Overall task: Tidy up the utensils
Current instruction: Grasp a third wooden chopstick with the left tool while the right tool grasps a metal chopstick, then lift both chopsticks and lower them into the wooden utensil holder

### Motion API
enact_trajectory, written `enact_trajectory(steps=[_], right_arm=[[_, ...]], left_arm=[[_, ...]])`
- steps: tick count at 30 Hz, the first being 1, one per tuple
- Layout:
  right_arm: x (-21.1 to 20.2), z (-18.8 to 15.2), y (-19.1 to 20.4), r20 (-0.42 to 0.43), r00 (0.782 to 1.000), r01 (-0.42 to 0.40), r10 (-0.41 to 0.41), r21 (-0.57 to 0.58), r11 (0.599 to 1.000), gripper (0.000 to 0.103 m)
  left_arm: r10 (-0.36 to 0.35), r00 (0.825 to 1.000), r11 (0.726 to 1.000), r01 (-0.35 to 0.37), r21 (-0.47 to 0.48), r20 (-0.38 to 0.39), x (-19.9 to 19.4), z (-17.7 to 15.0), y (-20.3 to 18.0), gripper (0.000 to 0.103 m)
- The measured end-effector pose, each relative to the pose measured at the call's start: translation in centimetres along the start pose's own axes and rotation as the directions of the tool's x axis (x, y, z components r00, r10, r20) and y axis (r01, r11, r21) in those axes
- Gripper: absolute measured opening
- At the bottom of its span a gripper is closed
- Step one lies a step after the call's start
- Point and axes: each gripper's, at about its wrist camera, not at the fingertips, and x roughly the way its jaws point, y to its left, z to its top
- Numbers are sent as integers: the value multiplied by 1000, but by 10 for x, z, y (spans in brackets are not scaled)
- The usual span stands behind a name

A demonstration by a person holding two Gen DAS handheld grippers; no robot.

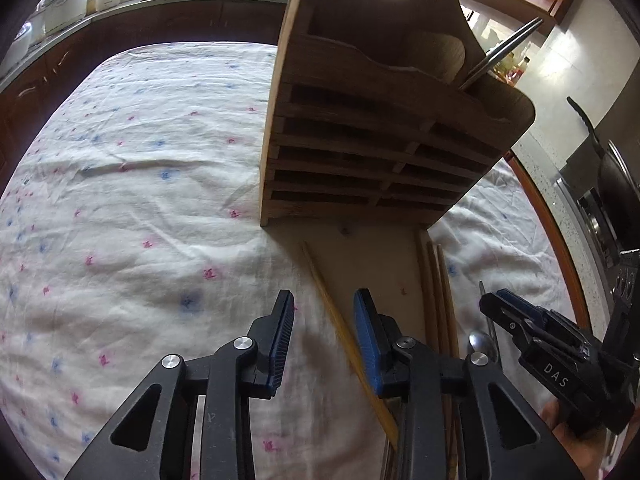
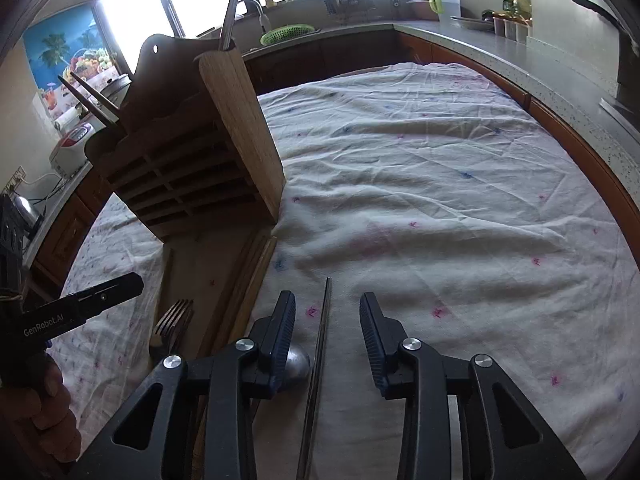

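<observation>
A slatted wooden utensil holder (image 1: 380, 128) stands on a board (image 1: 372, 264) on the flowered cloth; it also shows in the right wrist view (image 2: 192, 160), with metal utensils upright in it (image 1: 500, 56). My left gripper (image 1: 324, 336) is open, its jaws astride a yellow wooden chopstick (image 1: 340, 320) lying on the board's edge. More wooden chopsticks (image 1: 438, 300) lie beside it. My right gripper (image 2: 327, 332) is open above a metal chopstick (image 2: 320, 352) on the cloth, with a spoon bowl (image 2: 298, 362) by its left finger. A fork (image 2: 172, 324) lies on the board.
The table cloth (image 2: 440, 200) stretches wide to the right of the holder and to its left (image 1: 140, 200). A kitchen counter (image 2: 500, 48) with jars, a green basket (image 2: 286, 34) and a sink runs behind. A pan (image 1: 612, 168) sits on the stove.
</observation>
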Motion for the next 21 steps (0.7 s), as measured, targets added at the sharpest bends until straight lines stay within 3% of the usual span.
enact_trajectory(steps=[5, 7, 11, 14, 21], right_arm=[[11, 1, 10, -3, 999, 47, -47, -95, 994, 32], [12, 1, 12, 4, 997, 75, -75, -123, 990, 26], [12, 0, 12, 12, 996, 93, -93, -137, 986, 10], [11, 0, 12, 16, 995, 95, -94, -135, 986, 6], [-15, 3, 2, 50, 999, -1, 3, -31, 1000, 4]], left_arm=[[64, 998, 994, -64, 84, 5, 18, 5, -13, 20], [92, 996, 989, -94, 115, 17, 22, 4, -18, 12], [123, 992, 979, -127, 158, 36, 27, 0, -27, 8], [106, 994, 981, -111, 162, 39, 29, -3, -28, 4], [43, 995, 991, -53, 122, 85, -1, -12, -20, 4]])
